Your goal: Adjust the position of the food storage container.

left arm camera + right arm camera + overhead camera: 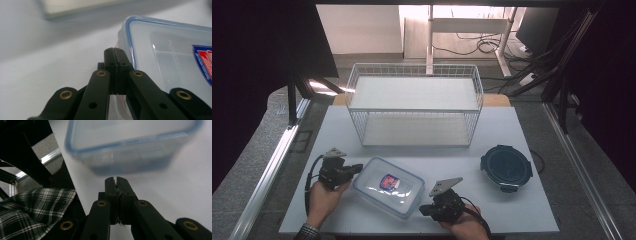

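Note:
A clear rectangular plastic container (388, 187) with a blue-edged rim and a red-and-blue label lies on the white table between my two grippers. My left gripper (358, 169) is shut, its tips at the container's left corner. In the left gripper view the closed gripper (115, 50) rests against the container's rim (130, 40). My right gripper (423, 210) is shut too, close to the container's near right corner. In the right gripper view that gripper (116, 180) points at the blurred container (130, 147), a small gap away from it. Nothing is held.
A white wire basket (414, 104) with two shelves stands at the back middle of the table (532, 210). A round dark lid (506, 167) with clips lies to the right. A plaid sleeve (32, 212) sits at the table's near edge.

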Tool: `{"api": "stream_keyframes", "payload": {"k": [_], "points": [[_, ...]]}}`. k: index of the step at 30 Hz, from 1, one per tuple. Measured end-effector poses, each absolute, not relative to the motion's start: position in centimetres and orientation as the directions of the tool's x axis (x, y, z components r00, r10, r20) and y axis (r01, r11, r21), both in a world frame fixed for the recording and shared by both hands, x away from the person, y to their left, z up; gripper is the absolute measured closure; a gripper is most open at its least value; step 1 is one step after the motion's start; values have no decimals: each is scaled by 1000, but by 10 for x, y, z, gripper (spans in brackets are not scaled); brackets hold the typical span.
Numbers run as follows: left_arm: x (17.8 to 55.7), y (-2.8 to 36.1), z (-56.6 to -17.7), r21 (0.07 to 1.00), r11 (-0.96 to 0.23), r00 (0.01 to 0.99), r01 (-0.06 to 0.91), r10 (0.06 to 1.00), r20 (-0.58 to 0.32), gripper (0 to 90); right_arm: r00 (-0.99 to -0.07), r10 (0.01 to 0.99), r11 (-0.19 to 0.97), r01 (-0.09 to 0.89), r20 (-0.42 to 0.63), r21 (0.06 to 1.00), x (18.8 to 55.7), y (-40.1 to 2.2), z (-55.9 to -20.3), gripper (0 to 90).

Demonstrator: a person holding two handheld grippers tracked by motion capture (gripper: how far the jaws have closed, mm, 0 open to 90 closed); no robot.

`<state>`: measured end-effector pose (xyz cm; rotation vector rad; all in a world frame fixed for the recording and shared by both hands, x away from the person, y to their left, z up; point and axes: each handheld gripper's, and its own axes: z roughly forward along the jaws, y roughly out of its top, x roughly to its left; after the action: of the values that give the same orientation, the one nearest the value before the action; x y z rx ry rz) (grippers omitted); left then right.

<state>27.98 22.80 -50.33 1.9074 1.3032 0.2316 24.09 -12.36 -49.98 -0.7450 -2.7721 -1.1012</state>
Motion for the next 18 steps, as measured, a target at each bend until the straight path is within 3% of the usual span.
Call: {"api": "stream_keyframes", "payload": {"k": [11, 18], "points": [[271, 209, -503, 697, -144, 447, 703, 851, -275, 900, -807, 550, 565, 548, 214, 617, 258, -151, -493, 889], [267, 210, -507, 697, -131, 467, 705, 826, -317, 900, -805, 530, 573, 571, 266, 588, 250, -157, -497, 889]]}}
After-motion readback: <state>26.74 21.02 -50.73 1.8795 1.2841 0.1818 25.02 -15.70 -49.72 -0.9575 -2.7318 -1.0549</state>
